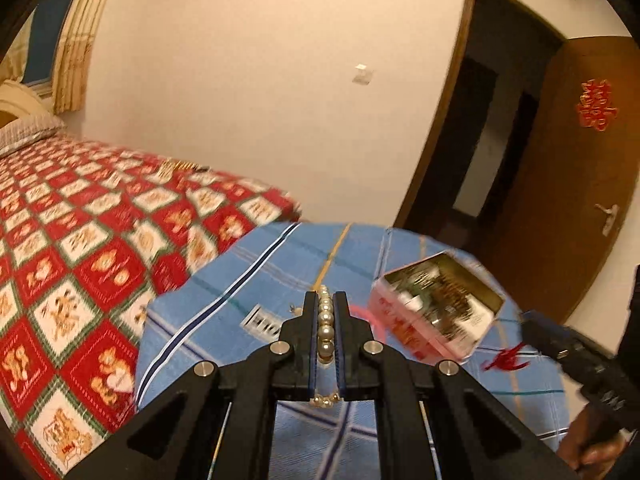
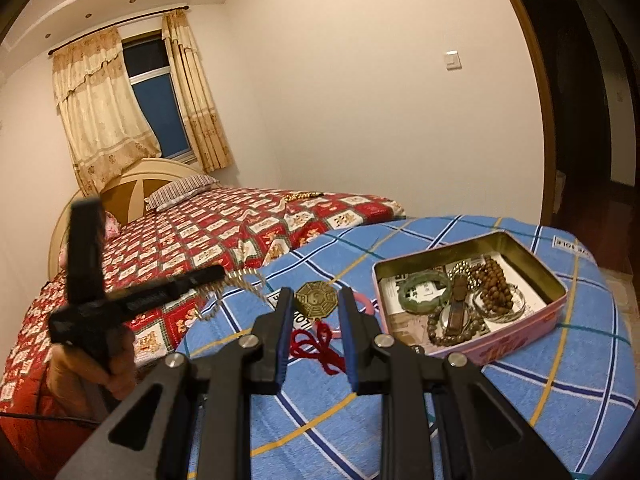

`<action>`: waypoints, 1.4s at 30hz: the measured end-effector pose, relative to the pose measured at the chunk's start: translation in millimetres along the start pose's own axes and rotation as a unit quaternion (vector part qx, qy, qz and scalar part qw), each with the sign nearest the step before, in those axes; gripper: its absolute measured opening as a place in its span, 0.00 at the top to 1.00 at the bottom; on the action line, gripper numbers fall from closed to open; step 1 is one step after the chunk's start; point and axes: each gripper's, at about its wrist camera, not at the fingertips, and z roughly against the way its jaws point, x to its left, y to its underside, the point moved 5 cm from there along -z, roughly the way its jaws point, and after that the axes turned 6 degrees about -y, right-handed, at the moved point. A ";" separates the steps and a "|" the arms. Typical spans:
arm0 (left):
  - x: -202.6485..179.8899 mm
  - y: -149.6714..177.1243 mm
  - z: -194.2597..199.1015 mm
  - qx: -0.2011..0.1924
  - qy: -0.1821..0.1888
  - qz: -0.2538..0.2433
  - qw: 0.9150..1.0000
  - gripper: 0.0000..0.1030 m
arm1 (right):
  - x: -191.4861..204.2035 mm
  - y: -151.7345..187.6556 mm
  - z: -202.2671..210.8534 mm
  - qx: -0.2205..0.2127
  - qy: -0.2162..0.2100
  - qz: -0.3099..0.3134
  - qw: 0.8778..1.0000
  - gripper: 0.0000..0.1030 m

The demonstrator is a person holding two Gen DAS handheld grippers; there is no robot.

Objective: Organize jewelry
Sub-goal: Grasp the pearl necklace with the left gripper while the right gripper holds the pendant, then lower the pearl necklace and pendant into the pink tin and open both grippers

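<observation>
My left gripper [image 1: 326, 300] is shut on a pearl bracelet [image 1: 325, 326], held above the blue plaid cloth [image 1: 248, 280]; in the right wrist view the pearl strand [image 2: 236, 284] hangs from it at the left. The pink tin box [image 1: 436, 312] stands to its right. In the right wrist view the tin [image 2: 532, 320] holds a green bangle [image 2: 426, 290], brown bead strings [image 2: 494, 286] and other pieces. My right gripper [image 2: 316, 298] is open, its fingers either side of a brass octagonal pendant [image 2: 316, 300] with a red cord [image 2: 316, 346] lying on the cloth.
A bed with a red patterned cover [image 2: 224, 232] lies beyond the cloth-covered surface, with gold chains [image 2: 302, 196] near its far edge. An open wooden door [image 1: 568, 184] stands at the right. A pink ring [image 2: 366, 304] lies next to the tin.
</observation>
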 end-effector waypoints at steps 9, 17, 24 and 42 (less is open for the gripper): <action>-42.1 -0.7 -4.0 -0.005 0.054 -0.028 0.998 0.94 | -2.9 -3.3 4.7 -0.018 0.029 0.025 0.999 0.76; -79.0 -5.3 -19.6 0.003 0.093 -0.042 0.995 0.94 | -16.8 -5.4 7.6 -0.028 0.060 0.032 0.997 0.76; -117.1 -24.0 -42.6 -0.003 0.133 -0.050 0.990 0.94 | -64.0 -19.1 10.3 -0.038 0.095 -0.002 0.995 0.76; -167.7 6.2 -148.9 0.077 0.106 -0.099 0.986 0.94 | -186.2 -20.7 -39.6 -0.012 0.085 -0.153 0.984 0.75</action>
